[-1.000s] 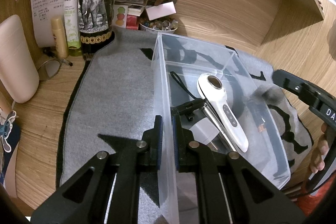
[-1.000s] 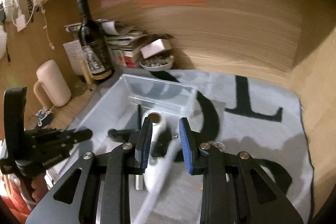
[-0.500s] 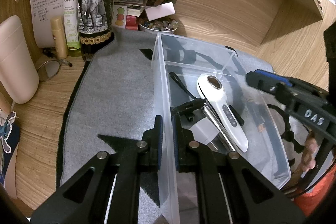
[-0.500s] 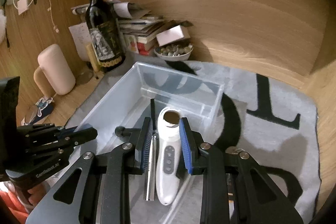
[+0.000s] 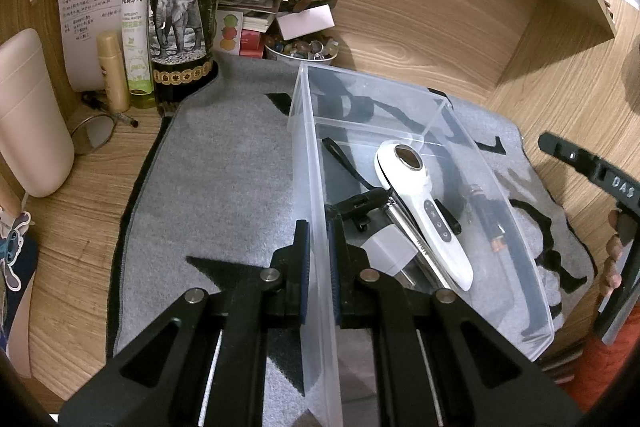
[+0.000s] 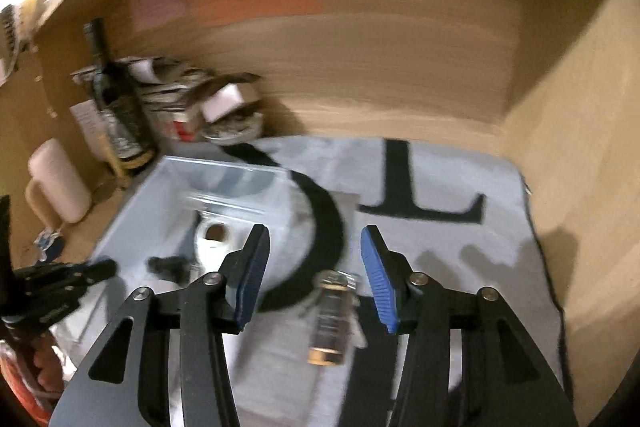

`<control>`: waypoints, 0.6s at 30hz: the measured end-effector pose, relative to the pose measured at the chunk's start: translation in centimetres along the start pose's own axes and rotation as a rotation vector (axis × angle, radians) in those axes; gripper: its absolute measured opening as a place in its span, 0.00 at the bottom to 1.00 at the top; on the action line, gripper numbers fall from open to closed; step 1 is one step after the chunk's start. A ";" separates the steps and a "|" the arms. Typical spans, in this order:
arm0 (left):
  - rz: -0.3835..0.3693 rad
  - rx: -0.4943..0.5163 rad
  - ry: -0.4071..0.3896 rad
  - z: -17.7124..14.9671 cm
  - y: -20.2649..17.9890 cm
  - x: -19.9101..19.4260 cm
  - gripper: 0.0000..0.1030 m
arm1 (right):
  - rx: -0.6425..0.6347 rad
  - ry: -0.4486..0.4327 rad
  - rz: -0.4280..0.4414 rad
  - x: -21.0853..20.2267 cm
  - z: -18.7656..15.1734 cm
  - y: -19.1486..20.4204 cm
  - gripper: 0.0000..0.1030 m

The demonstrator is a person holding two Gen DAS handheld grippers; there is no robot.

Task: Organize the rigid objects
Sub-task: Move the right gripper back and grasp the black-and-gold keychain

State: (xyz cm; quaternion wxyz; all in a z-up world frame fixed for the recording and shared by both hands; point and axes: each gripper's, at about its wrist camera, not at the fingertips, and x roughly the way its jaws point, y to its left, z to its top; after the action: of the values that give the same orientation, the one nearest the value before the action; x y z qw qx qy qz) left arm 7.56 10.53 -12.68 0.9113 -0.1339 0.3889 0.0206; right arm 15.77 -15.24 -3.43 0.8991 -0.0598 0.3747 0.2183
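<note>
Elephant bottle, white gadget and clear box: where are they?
Elephant bottle (image 5: 178, 23), left wrist view, on its elephant label.
White gadget (image 5: 424, 215), left wrist view, on its handle by the buttons.
Clear box (image 5: 316, 147), left wrist view, on its left wall.

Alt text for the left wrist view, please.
The left gripper is shut on the near wall of a clear plastic bin on a grey felt mat. Inside lie a white handheld device and small dark items.

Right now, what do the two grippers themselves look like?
Both are matte black with angular cut-out linkages and silver pivot bolts. The left gripper has dark blue ribbed fingers; the right gripper has brighter blue ones. White lettering "DAS" marks the right gripper's body in the left wrist view.
</note>
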 end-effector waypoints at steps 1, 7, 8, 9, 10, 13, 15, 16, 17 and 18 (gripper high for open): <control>0.000 0.000 0.000 0.0 0.0 0.0 0.08 | 0.011 0.012 -0.012 0.2 -0.3 -0.6 0.43; 0.003 -0.001 0.002 0.0 0.1 0.0 0.08 | 0.042 0.114 -0.025 2.4 -2.7 -1.9 0.43; 0.005 0.000 0.002 0.0 0.0 0.0 0.08 | 0.048 0.127 -0.012 2.7 -3.1 -1.9 0.43; 0.007 0.001 0.003 0.0 0.0 0.0 0.08 | 0.053 0.139 0.000 3.1 -3.5 -1.9 0.43; 0.008 0.001 0.003 0.0 0.0 0.0 0.08 | 0.050 0.154 0.012 3.5 -3.8 -1.6 0.43; 0.011 0.003 0.003 0.0 0.0 0.0 0.08 | 0.012 0.196 0.020 4.7 -5.0 -0.7 0.43; 0.012 0.003 0.004 0.0 -0.1 0.0 0.08 | -0.001 0.225 0.028 5.6 -5.5 -0.4 0.42; 0.011 0.003 0.003 0.0 -0.1 0.0 0.08 | -0.008 0.236 0.027 6.0 -5.7 -0.3 0.40; 0.012 0.003 0.003 0.0 -0.1 0.0 0.08 | -0.014 0.244 0.021 6.3 -5.9 -0.2 0.35; 0.012 0.003 0.003 0.0 -0.1 0.0 0.08 | -0.020 0.255 0.018 6.7 -6.1 -0.1 0.33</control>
State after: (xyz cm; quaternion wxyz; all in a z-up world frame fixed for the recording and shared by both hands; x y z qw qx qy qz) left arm 7.56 10.46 -12.63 0.9108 -0.1302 0.3910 0.0251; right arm 16.07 -14.69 -12.42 0.8415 -0.0925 0.4843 0.2208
